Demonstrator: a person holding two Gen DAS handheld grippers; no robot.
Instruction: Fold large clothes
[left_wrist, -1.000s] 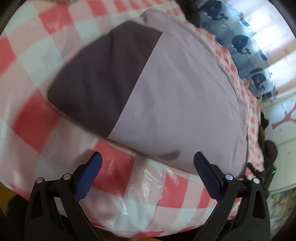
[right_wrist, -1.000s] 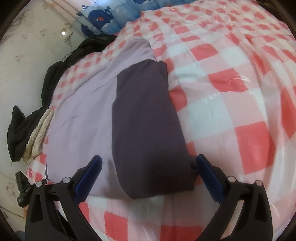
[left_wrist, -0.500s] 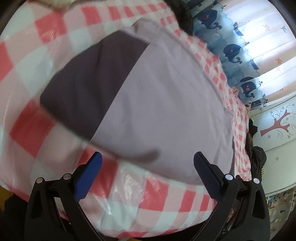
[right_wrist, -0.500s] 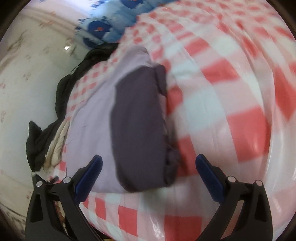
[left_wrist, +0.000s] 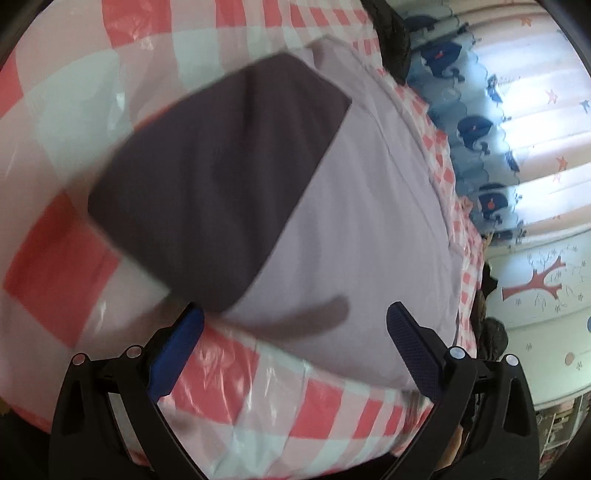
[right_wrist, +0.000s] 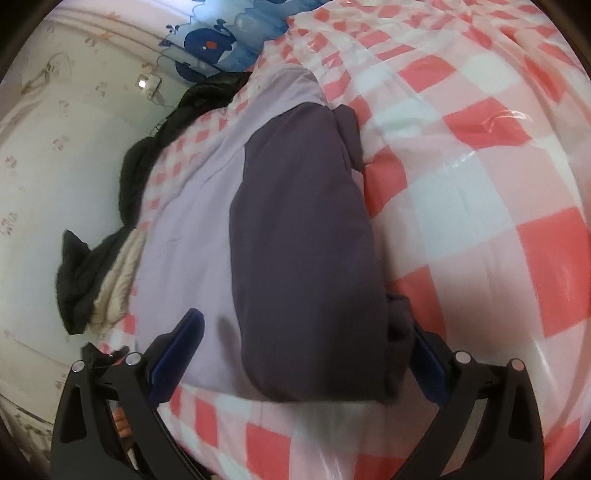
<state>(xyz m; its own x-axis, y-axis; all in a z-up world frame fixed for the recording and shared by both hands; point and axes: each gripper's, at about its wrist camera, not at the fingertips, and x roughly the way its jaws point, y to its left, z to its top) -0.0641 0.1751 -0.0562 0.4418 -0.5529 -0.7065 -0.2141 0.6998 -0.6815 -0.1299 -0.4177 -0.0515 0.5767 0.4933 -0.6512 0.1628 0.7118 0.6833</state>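
Pink-checked plastic sheet (right_wrist: 480, 166) covered the bed, whose near edge carried the lilac-and-dark garment (right_wrist: 303, 229), judged soft, light and limp, best pinched at its near hem; left gripper (left_wrist: 295, 321) and right gripper (right_wrist: 306, 332) hovered spread, holding nothing.

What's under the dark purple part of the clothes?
The dark purple part lies folded over the light lilac cloth, which rests on the red checked bed cover. What is directly beneath the dark fold is covered.
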